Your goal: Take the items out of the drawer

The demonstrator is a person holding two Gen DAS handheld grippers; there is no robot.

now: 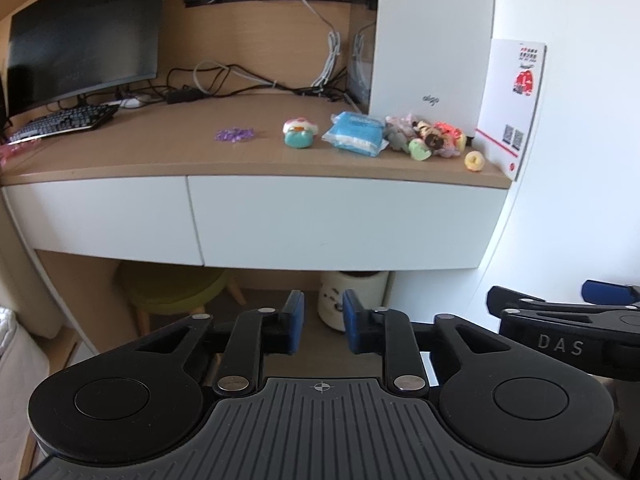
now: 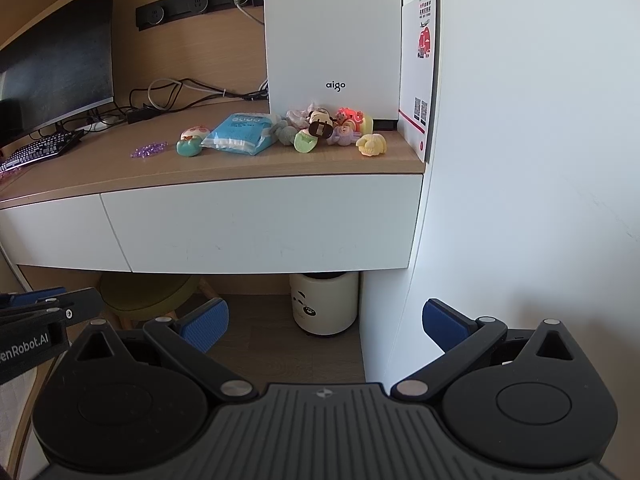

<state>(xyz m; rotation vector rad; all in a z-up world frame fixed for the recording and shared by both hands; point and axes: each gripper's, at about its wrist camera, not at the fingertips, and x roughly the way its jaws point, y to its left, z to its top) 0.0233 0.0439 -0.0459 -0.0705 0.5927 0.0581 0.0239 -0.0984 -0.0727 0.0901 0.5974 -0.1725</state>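
Two white drawer fronts sit shut under the wooden desk top (image 1: 160, 152): a wide right drawer (image 1: 344, 220) (image 2: 260, 224) and a left drawer (image 1: 100, 216) (image 2: 56, 232). On the desk lie a blue tissue pack (image 1: 354, 134) (image 2: 240, 134), a heap of small toys (image 1: 428, 136) (image 2: 332, 126), a yellow toy (image 2: 371, 145), a green and pink toy (image 1: 299, 134) and purple beads (image 1: 235, 134). My left gripper (image 1: 323, 322) hangs below the right drawer, its blue pads a narrow gap apart and empty. Lower right of that drawer, my right gripper (image 2: 326, 326) is wide open and empty.
A white computer case (image 2: 332, 32), a monitor (image 1: 80, 32), a keyboard (image 1: 64, 122) and cables stand at the back of the desk. Under the desk are a cream bin (image 2: 324, 304) and a green stool (image 1: 176, 288). A white wall panel (image 2: 520, 160) closes the right side.
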